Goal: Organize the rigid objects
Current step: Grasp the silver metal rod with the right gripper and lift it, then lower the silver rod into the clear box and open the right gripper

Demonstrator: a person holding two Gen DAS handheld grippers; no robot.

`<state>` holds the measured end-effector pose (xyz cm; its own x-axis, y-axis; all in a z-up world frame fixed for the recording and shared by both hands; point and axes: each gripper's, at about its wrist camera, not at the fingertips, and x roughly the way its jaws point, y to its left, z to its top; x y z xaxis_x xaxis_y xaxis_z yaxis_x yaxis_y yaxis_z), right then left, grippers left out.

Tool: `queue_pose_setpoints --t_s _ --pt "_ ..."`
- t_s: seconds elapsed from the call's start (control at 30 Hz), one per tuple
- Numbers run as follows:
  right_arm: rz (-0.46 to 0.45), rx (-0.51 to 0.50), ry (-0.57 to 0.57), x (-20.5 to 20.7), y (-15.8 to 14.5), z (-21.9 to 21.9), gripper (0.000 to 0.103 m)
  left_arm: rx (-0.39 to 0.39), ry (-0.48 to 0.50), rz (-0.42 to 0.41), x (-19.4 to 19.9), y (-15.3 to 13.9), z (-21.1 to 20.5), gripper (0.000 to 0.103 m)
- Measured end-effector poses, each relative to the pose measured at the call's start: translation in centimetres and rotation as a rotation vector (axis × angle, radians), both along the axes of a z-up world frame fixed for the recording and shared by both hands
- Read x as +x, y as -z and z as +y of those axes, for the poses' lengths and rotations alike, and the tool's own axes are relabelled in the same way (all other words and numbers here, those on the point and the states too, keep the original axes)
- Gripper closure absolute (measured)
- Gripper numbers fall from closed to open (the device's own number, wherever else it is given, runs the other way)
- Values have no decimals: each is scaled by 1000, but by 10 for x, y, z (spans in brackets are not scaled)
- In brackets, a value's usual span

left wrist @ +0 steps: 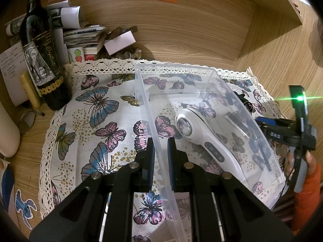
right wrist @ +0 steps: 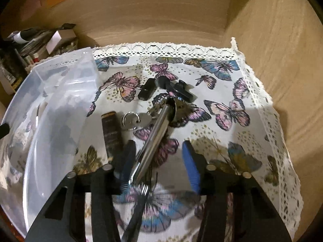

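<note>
A clear plastic box (left wrist: 201, 76) stands on the butterfly cloth (left wrist: 101, 104). My left gripper (left wrist: 160, 155) is shut on the box's near side wall. In the box lie a white handheld device (left wrist: 201, 137) and a small dark-and-silver bar (left wrist: 238, 125). My right gripper (left wrist: 264, 122) hangs beyond the box's right wall. Seen from its own wrist camera, the right gripper (right wrist: 158, 161) is open over a shiny metal rod (right wrist: 157, 133) that lies on the cloth, close by the left finger (right wrist: 129, 157) and clear of the right one. Beside the rod lie a dark tube (right wrist: 111, 133), a key ring (right wrist: 131, 121) and black clips (right wrist: 147, 89).
A wine bottle (left wrist: 40, 60), a gold pen (left wrist: 30, 90) and a heap of papers (left wrist: 80, 32) crowd the back left corner. Wooden walls (left wrist: 181, 30) close the back and right. A hand in an orange sleeve (left wrist: 306, 183) holds the right gripper.
</note>
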<state>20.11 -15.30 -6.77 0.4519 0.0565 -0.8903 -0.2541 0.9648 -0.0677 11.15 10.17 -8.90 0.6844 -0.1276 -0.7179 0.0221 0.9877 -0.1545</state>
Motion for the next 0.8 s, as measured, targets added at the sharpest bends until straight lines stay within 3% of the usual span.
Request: queue_pose_setpoints --t_s 0.07,0.2,0.37,0.8 --pt "32 5 -11 6 9 3 80 2 1 0 0 0 0 91" --pt "11 1 -27 3 8 6 89 3 2 0 0 0 0 91" --pt "-39 18 -35 -8 -12 3 89 3 1 -1 0 0 0 91" --pt "-244 110 -135 -31 -98 27 89 4 -1 -5 2 2 3 91"
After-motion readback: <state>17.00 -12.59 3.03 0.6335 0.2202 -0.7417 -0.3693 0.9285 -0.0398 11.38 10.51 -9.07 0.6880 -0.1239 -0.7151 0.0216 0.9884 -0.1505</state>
